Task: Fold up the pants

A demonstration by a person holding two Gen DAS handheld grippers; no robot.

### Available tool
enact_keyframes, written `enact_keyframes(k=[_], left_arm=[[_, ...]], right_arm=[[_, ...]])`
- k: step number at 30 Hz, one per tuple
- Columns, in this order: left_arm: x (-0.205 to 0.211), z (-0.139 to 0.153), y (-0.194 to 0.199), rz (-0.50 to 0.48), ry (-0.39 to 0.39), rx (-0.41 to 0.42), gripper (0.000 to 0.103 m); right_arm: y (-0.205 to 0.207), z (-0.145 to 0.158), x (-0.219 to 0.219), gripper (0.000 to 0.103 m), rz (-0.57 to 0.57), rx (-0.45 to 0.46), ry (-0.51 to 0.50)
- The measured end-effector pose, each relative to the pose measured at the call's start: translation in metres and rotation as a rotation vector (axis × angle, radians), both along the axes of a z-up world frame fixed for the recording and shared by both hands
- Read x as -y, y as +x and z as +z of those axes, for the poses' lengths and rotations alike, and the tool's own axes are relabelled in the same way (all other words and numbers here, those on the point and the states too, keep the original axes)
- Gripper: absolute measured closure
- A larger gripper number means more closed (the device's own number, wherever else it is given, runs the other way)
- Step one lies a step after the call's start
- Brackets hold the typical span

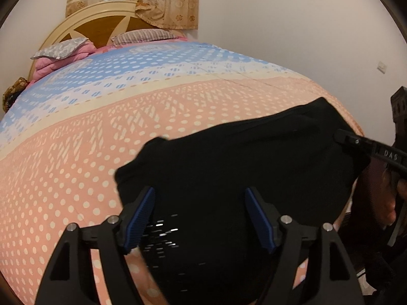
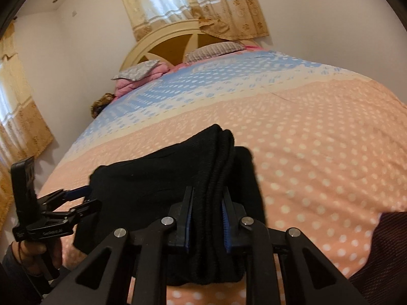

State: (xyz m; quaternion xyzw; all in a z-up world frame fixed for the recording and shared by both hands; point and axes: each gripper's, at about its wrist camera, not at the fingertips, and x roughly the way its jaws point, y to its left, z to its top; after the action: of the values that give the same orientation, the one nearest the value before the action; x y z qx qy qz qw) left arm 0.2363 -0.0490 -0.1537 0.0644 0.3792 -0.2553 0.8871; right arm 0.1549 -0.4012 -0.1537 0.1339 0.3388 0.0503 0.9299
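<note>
Right tool (image 2: 206,218): you are pinching a thick stack of black fabric layers between its blue pads (image 2: 188,218), the folded edge of the pants (image 2: 152,178) standing upright between the jaws. The tool is pointing forward and downward over the near edge of the bed (image 2: 318,152), toward the headboard (image 2: 165,40).

Left tool (image 1: 201,218): you are holding it spread, its blue pads (image 1: 140,218) well apart and pressing on nothing. The black cloth is lying beneath and between the fingers, but no layer is being gripped. In the right wrist view this tool is sitting at the left side of the pants, with your hand (image 2: 28,251) wrapped round its handle. It is tilting down toward the bed.

Pants (image 1: 241,157): a compact black bundle lying on the dotted peach part of the bedspread, near the bed's near edge and toward its right-hand side in the left wrist view. Several layers are already stacked, so the folding looks well advanced.

Remaining, as a judgement: the pinched edge is not yet laid flat, and the left outline is looking uneven, so a last fold-over or smoothing probably remains. Whether one more fold is needed, the views are not showing.

Beyond: pillows (image 2: 142,72) and a pink blanket (image 2: 132,84) are resting at the head of the bed, under a curtain (image 2: 193,2).
</note>
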Motion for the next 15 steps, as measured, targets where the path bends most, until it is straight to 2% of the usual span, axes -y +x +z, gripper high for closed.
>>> enact_keyframes(k=[5, 15], left_arm=[[0.0, -0.002, 0.003, 0.0, 0.007, -0.007, 0.024], [-0.004, -0.004, 0.005, 0.014, 0.002, -0.016, 0.023]], right_arm=[[0.01, -0.027, 0.015, 0.084, -0.022, -0.066, 0.023], [0.011, -0.03, 0.019, 0.084, -0.024, -0.081, 0.032]])
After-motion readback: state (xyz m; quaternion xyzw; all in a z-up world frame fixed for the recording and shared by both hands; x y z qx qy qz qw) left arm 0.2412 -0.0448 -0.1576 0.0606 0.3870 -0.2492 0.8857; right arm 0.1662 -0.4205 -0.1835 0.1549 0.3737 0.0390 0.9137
